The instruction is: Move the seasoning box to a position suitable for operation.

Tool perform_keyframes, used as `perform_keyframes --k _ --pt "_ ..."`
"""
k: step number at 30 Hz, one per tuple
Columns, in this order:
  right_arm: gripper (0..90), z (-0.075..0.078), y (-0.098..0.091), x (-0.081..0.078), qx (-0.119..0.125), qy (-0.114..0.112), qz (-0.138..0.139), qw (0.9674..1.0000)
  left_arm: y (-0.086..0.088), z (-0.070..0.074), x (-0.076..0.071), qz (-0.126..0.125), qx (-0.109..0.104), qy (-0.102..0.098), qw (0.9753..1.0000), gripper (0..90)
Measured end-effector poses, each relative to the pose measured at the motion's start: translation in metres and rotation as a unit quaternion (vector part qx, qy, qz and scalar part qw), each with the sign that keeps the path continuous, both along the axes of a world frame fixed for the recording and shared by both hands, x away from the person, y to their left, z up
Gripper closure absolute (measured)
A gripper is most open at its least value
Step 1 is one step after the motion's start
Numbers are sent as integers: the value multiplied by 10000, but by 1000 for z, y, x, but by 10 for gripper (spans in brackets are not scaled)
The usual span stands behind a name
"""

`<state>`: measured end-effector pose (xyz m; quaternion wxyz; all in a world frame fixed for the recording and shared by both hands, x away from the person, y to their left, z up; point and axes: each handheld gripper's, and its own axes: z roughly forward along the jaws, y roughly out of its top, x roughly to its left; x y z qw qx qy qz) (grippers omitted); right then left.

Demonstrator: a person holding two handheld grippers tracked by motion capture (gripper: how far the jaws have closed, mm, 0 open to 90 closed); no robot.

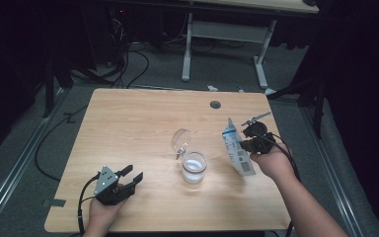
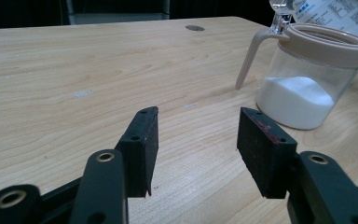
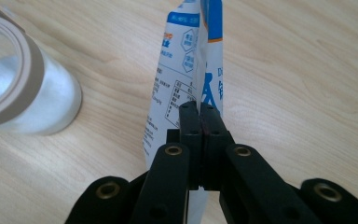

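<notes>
Nearest the person, the left gripper (image 1: 131, 177) is resting low over the light wooden table (image 1: 128, 128) near its front left, its black jaws standing apart with nothing between them and pointing toward the middle of the table. Farther in, at the table's centre, the clear glass jar with a beige rim and white powder inside (image 1: 194, 168) is standing upright, its round clear hinged lid (image 1: 180, 140) swung open and tilting up behind it; in the left gripper view the jar (image 2: 310, 79) is sitting to the right beyond the open jaws. Just right of the jar, the right gripper (image 1: 246, 145) is holding its jaws pressed together on the white and blue printed plastic pouch (image 1: 237, 147), pinching the flat bag at its edge. The pouch is standing on end above the table, its long axis running near to far and leaning, the upper end pointing away toward the table's far side; in the right gripper view the pouch (image 3: 179, 70) is rising straight up from the clamped jaws, beside the jar.
</notes>
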<state>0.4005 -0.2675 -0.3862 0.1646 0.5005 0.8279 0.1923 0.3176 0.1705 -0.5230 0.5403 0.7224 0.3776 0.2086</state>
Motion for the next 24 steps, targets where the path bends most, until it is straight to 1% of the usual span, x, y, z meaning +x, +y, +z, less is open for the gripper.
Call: perform_keyframes --k 2,4,6,9,10,12,14,16,18,23,24 --pt "900 -1 -2 -3 118 -153 -104 9998 0 -1 0 -8 34 0 10000 486" --pt "900 -1 -2 -5 143 -265 -115 9995 -1 -1 0 -6 53 -6 10000 486" --pt "900 -2 -4 -8 275 -339 -137 9990 -1 -1 0 7 53 -2 10000 486" --pt "900 -6 -5 -11 337 -415 -168 9984 0 -2 0 16 66 2 10000 486" --pt "900 -6 -5 -12 296 -487 -184 9982 0 -2 1 22 64 4 10000 486" --pt "900 -8 -7 -14 451 -604 -245 9969 0 -2 1 34 55 13 10000 486" --pt "900 -10 -8 -16 467 -665 -271 9963 0 -2 1 38 65 9 10000 486" --pt "900 -12 -8 -18 401 -800 -285 9956 0 -2 1 38 63 7 10000 486" --pt "900 -12 -9 -20 513 -922 -312 9939 0 -2 1 39 59 4 10000 486" --pt "900 -13 -9 -25 693 -1250 -305 9893 1 -2 1 31 56 1 10000 487" --pt "900 -14 -9 -26 723 -1257 -322 9889 1 -2 1 30 53 0 10000 488"
